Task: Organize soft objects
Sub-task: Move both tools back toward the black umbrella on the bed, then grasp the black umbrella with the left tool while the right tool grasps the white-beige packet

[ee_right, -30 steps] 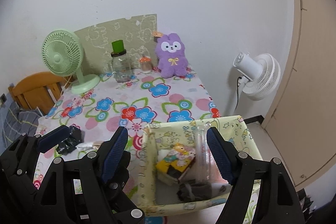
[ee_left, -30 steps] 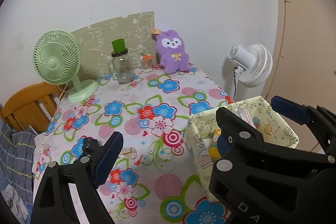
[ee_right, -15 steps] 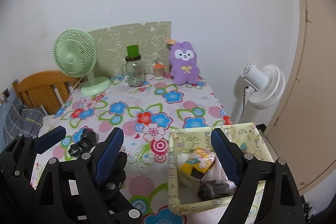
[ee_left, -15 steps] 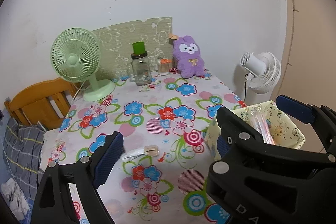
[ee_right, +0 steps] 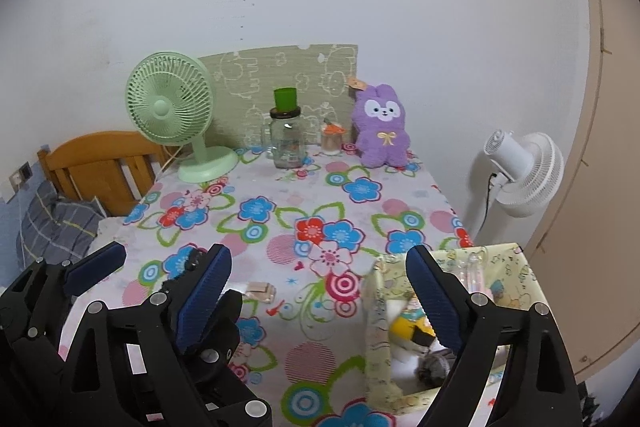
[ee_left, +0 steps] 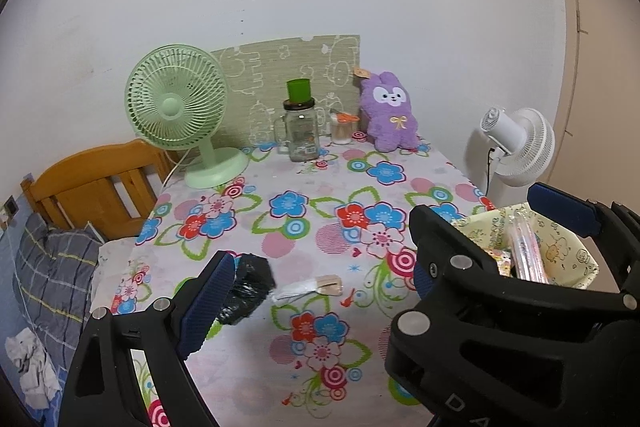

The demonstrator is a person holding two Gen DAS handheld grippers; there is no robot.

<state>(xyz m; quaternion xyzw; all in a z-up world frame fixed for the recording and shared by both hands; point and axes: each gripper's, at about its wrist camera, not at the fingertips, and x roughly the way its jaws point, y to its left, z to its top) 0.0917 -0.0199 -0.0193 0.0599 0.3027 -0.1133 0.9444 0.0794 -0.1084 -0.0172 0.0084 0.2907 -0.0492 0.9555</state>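
I hold both grippers low over the near edge of the flowery table (ee_left: pixel 288 251). The left gripper (ee_left: pixel 316 283) and the right gripper (ee_right: pixel 316 287) have their jaws spread wide and hold nothing. One black soft bundle (ee_left: pixel 246 287) lies at the lower left, touching the left finger. One yellow cloth basket (ee_right: pixel 520 275) sits at the lower right. One purple bunny (ee_right: pixel 381 127) stands upright at the back.
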